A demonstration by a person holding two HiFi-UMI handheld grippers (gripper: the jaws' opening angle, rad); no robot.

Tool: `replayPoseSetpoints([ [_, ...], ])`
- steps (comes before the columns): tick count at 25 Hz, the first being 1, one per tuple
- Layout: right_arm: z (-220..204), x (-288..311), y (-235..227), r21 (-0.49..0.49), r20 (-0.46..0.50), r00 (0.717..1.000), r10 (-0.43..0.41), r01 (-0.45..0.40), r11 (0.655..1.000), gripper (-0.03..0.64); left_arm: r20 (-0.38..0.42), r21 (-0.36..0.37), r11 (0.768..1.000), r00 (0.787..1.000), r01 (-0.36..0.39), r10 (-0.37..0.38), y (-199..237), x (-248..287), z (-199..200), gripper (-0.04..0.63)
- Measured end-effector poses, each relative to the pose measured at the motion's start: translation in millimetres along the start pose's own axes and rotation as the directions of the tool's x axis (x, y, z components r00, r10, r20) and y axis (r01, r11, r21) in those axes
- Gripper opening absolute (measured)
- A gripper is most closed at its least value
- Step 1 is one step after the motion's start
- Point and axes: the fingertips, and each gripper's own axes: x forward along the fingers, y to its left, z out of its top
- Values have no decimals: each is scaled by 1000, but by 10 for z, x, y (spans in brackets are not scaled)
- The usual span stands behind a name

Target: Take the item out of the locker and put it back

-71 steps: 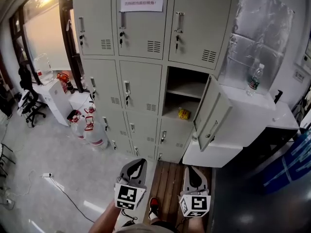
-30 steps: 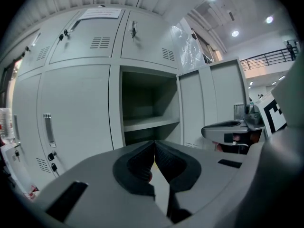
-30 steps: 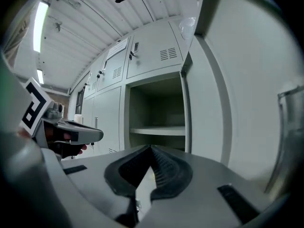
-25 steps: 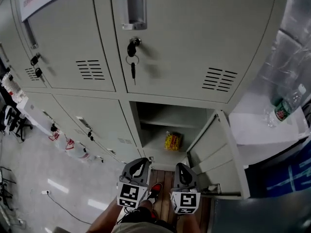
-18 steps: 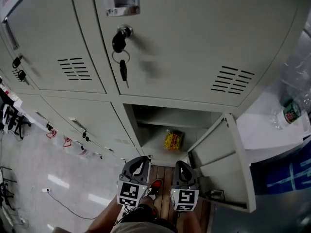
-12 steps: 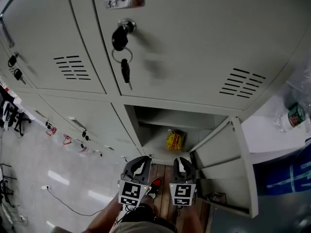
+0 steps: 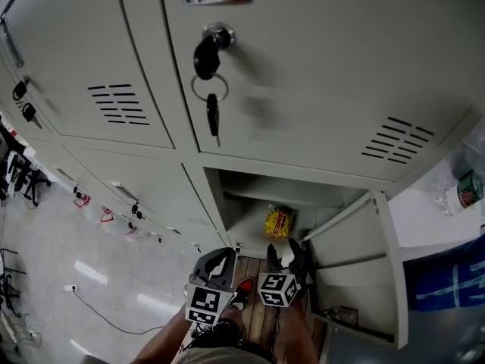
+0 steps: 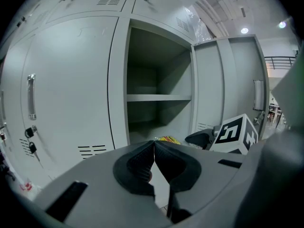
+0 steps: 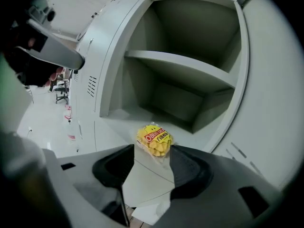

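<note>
Right gripper view has the yellow snack bag lying flat on the floor of the open locker compartment, below the shelf that splits the space in two. The bag sits towards the front of the compartment, just ahead of the right gripper. That gripper's fingers have just been opening and stand spread apart. The bag shows beyond their tips and neither pad presses on it.

In the head view the bag shows inside the compartment, with the door swung out to the right and the right gripper aimed at the opening from below. The left gripper hangs just beside it, to its left. Its fingers are clenched tip to tip with nothing between them. Above the open compartment, a closed door carries a key hanging from its lock, and a bottle stands at the far right.
</note>
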Motion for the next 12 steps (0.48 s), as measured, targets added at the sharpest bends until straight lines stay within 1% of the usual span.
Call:
replayPoseSetpoints([
  [5,-103,156,-23,6,-43,999,-18,18,1000,221,-9,-1,1000,1000,3,-3,14,34,-38,25],
  [6,-110,172,-28,-1,-46,999,-27,27,1000,210,-11,-3,1000,1000,1,-2,22,39,-47,25],
  [9,-111,192,-47,-9,-48,998,-48,47,999,138,-15,-5,1000,1000,-2,2,48,50,-55,25],
  [12,-118,195,-60,-9,-55,997,-51,51,999,118,-16,-5,1000,1000,-3,3,60,49,-54,24],
])
